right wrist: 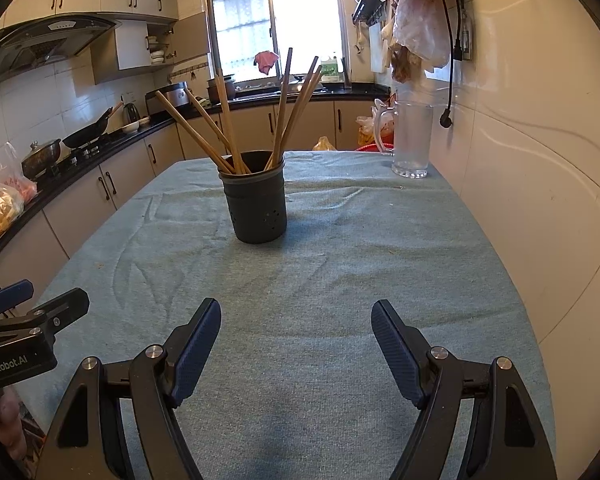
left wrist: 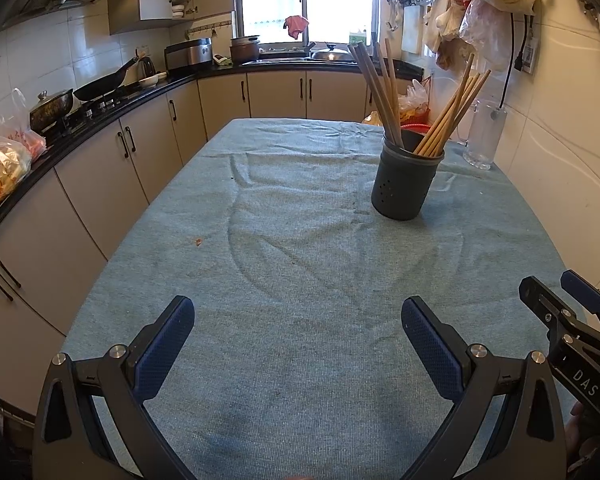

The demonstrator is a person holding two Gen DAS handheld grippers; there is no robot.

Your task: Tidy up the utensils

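Bright window (right wrist: 274,24) behind black counter (left wrist: 112,100), beige cabinets (left wrist: 100,168), white tiled wall (right wrist: 540,160), range hood (right wrist: 48,44)

We look down on a table (left wrist: 300,320) covered by a blue-green cloth (right wrist: 300,280), creased into soft ridges and curved folds across its middle. Ahead of our right tool, a little to its left, a dark utensil holder (right wrist: 258,204) stands upright on the cloth with small holes in its side; from our left tool it sits ahead and to the right. Wooden chopsticks (right wrist: 288,120) fan out of it in two bunches. Farther off, ahead and right of both tools, a clear glass pitcher (right wrist: 412,140) stands near the table's far corner. A small brownish crumb (left wrist: 198,242) lies ahead-left of our left tool.
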